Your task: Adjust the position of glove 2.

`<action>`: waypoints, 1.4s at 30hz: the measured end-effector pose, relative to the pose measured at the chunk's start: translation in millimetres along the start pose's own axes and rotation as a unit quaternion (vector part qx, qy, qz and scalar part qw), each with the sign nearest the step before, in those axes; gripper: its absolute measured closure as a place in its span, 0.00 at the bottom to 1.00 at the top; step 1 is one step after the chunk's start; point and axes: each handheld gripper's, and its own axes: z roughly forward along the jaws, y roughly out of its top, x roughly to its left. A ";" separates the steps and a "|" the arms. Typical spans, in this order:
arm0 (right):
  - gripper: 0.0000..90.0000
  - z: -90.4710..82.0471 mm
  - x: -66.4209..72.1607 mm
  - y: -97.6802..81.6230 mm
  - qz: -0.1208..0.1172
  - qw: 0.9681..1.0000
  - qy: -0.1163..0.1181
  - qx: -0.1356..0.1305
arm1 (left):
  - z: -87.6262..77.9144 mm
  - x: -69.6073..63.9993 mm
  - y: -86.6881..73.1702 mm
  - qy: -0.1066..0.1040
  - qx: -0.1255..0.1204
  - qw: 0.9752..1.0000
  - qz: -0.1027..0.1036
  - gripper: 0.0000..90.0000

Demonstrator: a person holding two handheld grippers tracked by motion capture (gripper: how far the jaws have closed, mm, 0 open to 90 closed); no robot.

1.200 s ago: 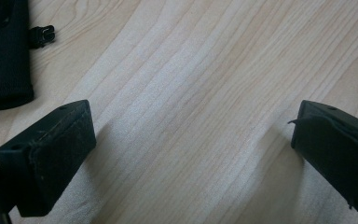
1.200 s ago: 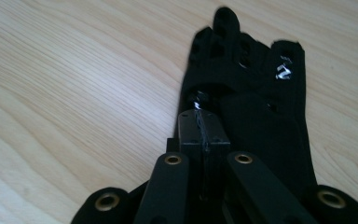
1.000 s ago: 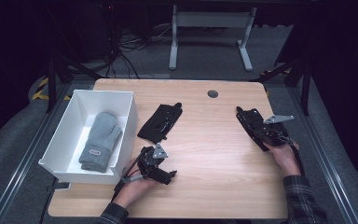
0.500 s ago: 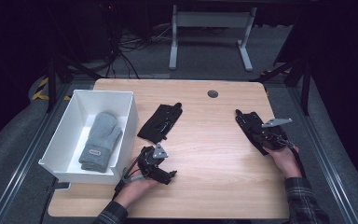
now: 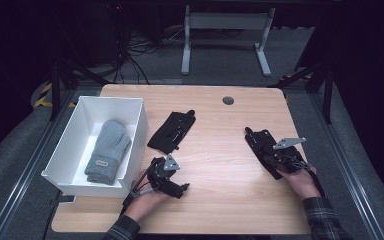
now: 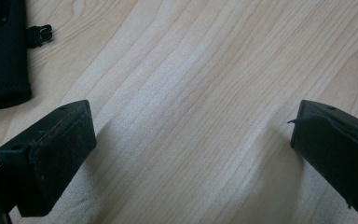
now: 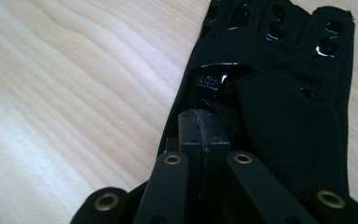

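Two black gloves lay on the wooden table (image 5: 220, 150), well apart. One glove (image 5: 172, 131) lay just right of the white box (image 5: 135, 130), its long axis running from near left to far right, with a small clip at its far end. Inside the box lay a grey knitted mitten (image 5: 107, 150), cuff toward the person.

The other glove (image 7: 279, 93), with glossy patches on matte cloth, lay under the right gripper (image 5: 267, 150), fingers pointing away and to the left in the high view. That gripper's jaws were closed together on the cloth at the glove's near part. The right hand (image 5: 300, 182) held it from behind.

The left gripper (image 5: 167, 175) rested on bare wood near the box's front corner, jaws spread wide with nothing between them.
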 end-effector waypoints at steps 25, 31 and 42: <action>1.00 -9.2 88.1 -7.2 -0.086 0.991 0.099 -0.007 | 0.1 0.0 -0.1 0.000 -0.001 1.000 0.000 0.00; 1.00 -15.3 94.4 -6.7 -0.091 0.990 0.103 -0.022 | 0.1 0.0 0.0 0.001 -0.001 1.000 0.000 0.00; 1.00 -3.7 53.5 30.5 -0.057 0.994 0.062 -0.066 | 0.3 0.4 0.1 -0.001 -0.001 1.000 0.001 0.00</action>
